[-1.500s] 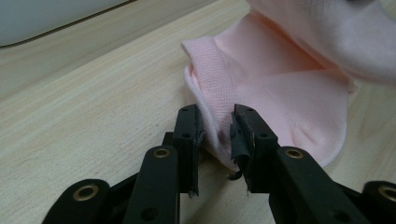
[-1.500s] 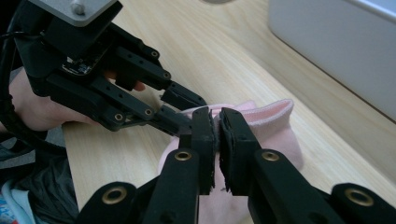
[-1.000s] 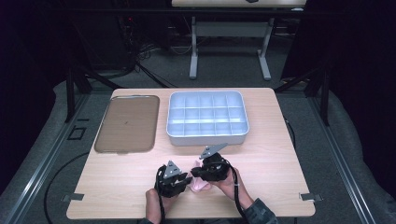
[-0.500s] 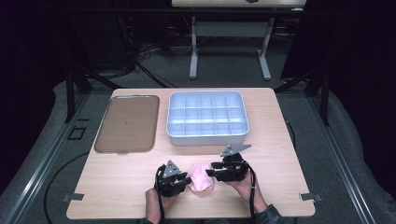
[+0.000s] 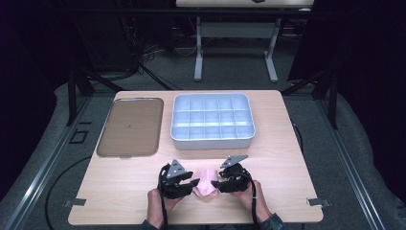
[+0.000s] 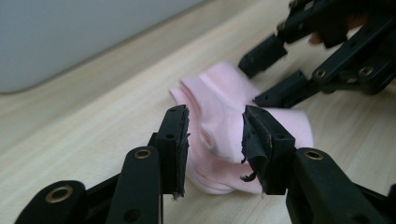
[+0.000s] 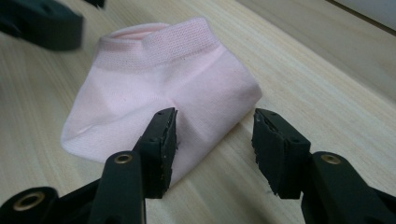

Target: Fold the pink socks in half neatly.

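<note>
A folded pale pink sock (image 5: 206, 181) lies flat on the wooden table near its front edge, between my two grippers. My left gripper (image 5: 194, 184) is at the sock's left side; in the left gripper view the sock (image 6: 219, 93) lies just beyond the parted pads of this gripper (image 6: 215, 123), which do not press it. My right gripper (image 5: 216, 183) is at the sock's right side, and in its own view the gripper (image 7: 215, 126) straddles a corner of the sock (image 7: 159, 74) without squeezing it. Both grippers' jaws have just been opening.
A grey tray (image 5: 212, 143) divided into several compartments stands at the back centre. To its left lies a flat brown tray (image 5: 129, 125). Bare tabletop (image 5: 287, 158) extends to the right of the grippers, and the table's front edge is close behind the hands.
The right gripper has moved right and lower, away from the left one, and let the sock go. The sock now lies spread between the two grippers, whose jaws stand wider.
</note>
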A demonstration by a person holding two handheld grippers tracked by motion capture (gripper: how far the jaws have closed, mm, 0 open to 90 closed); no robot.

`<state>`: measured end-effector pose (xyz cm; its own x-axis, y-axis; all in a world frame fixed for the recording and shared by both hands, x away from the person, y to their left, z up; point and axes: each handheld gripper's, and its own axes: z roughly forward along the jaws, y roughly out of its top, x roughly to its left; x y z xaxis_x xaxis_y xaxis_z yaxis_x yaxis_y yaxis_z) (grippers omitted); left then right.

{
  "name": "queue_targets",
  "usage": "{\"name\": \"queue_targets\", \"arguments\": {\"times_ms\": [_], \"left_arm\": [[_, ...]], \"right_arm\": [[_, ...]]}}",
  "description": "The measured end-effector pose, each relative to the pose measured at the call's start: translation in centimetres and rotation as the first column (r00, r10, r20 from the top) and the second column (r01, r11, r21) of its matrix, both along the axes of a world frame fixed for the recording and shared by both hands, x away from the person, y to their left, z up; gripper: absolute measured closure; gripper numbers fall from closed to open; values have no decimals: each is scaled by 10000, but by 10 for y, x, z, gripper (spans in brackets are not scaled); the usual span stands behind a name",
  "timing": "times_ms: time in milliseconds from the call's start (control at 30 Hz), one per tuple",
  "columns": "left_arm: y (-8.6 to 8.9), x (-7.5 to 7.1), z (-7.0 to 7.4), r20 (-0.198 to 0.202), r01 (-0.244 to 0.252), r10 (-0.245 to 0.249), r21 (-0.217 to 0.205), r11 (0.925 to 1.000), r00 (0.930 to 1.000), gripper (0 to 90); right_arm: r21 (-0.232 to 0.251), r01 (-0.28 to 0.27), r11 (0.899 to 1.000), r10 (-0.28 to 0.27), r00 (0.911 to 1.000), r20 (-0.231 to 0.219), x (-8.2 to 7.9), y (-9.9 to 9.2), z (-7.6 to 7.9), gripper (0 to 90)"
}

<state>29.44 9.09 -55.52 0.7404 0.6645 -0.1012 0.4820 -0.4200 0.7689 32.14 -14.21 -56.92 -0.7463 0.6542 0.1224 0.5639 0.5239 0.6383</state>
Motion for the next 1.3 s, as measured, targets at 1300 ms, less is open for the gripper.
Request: {"name": "queue_targets", "arguments": {"times_ms": [1300], "left_arm": [[-2, -3, -23, 314, 714, -742, 833, 9940, 9967, 894]], "right_arm": [[45, 206, 9998, -208, 9993, 306, -7, 0, -5, 653]]}}
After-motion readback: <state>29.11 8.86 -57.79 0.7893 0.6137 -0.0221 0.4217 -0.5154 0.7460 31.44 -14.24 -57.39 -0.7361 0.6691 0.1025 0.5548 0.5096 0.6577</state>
